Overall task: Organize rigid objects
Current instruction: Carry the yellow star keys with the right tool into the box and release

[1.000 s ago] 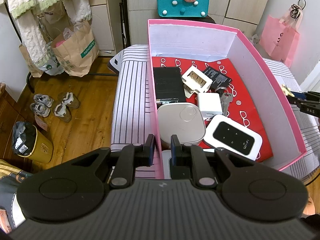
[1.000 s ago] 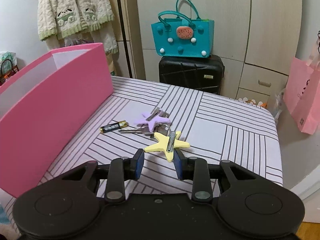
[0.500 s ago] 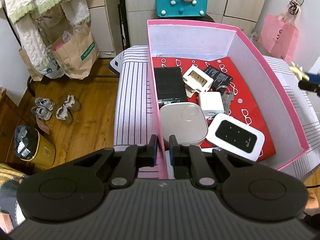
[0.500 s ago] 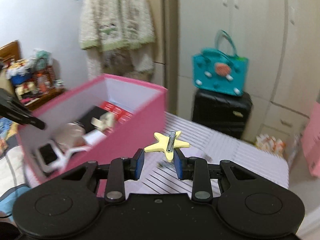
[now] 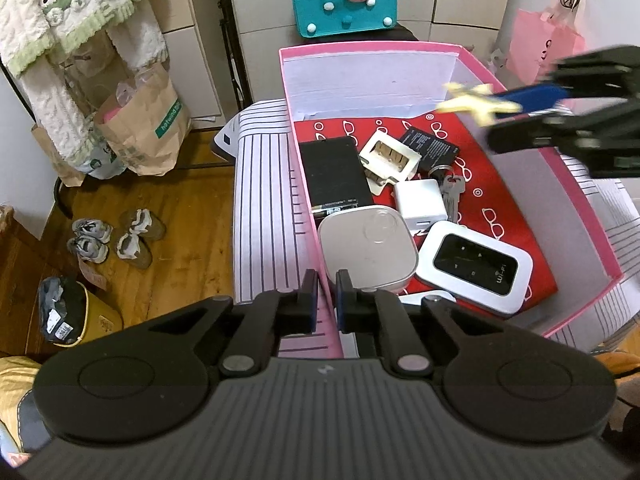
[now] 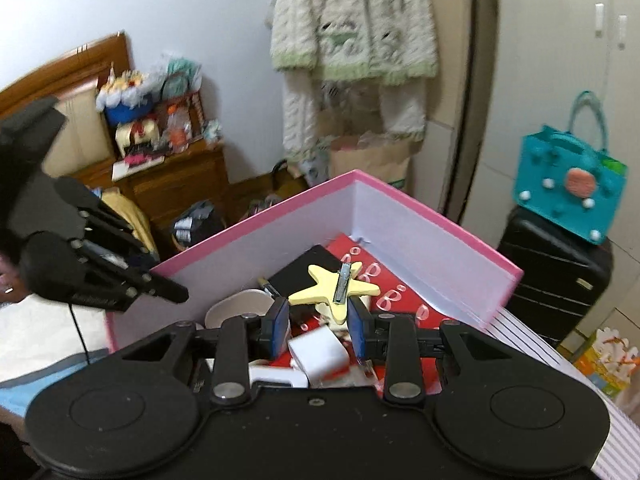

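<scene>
A pink box [image 5: 592, 216] with a red patterned lining stands on the striped surface [image 5: 264, 200]. Inside lie a black power bank [image 5: 334, 176], a grey square device [image 5: 366, 248], a Wi-Fi router [image 5: 474, 266], a white charger [image 5: 420, 206], keys [image 5: 450, 192] and a white adapter [image 5: 390, 158]. My left gripper [image 5: 327, 294] is shut on the box's near left wall. My right gripper [image 6: 318, 320] is shut on a yellow star clip [image 6: 334, 290] and hangs over the box [image 6: 420, 240]. In the left wrist view, the right gripper [image 5: 508, 118] and star clip [image 5: 472, 102] sit above the box's far right part.
A teal bag [image 5: 344, 0] rests on a black suitcase [image 6: 552, 272] behind the box. A pink bag [image 5: 548, 48] hangs at the far right. On the wooden floor to the left are a brown paper bag [image 5: 140, 128], shoes [image 5: 116, 236] and a yellow bin [image 5: 76, 316].
My right gripper lifted the star clip off the striped surface and swung it left, over the box. My left gripper stayed on the box wall and its jaws narrowed slightly.
</scene>
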Demonstrator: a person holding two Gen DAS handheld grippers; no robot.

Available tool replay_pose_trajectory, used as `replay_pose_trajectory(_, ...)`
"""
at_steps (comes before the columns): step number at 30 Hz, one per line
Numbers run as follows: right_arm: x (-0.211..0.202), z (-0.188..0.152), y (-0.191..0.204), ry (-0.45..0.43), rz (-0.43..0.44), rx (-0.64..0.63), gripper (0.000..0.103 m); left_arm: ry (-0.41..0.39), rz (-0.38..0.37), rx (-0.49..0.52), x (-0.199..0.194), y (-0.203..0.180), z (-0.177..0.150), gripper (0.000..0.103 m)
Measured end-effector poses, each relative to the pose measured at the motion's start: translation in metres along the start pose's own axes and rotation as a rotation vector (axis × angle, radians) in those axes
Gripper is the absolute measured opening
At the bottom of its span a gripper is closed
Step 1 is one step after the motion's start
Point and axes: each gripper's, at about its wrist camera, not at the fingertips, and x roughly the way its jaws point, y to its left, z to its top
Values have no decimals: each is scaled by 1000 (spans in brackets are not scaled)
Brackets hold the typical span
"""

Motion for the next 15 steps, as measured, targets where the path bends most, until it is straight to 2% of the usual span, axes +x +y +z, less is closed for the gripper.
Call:
replay_pose_trajectory(7,66,26,4,135,52,-14,36,-1,-19,7,0,3,-1,9)
replay_pose_trajectory(15,100,32,10,211,69,-39,36,9,-28,36,1,3,1,10)
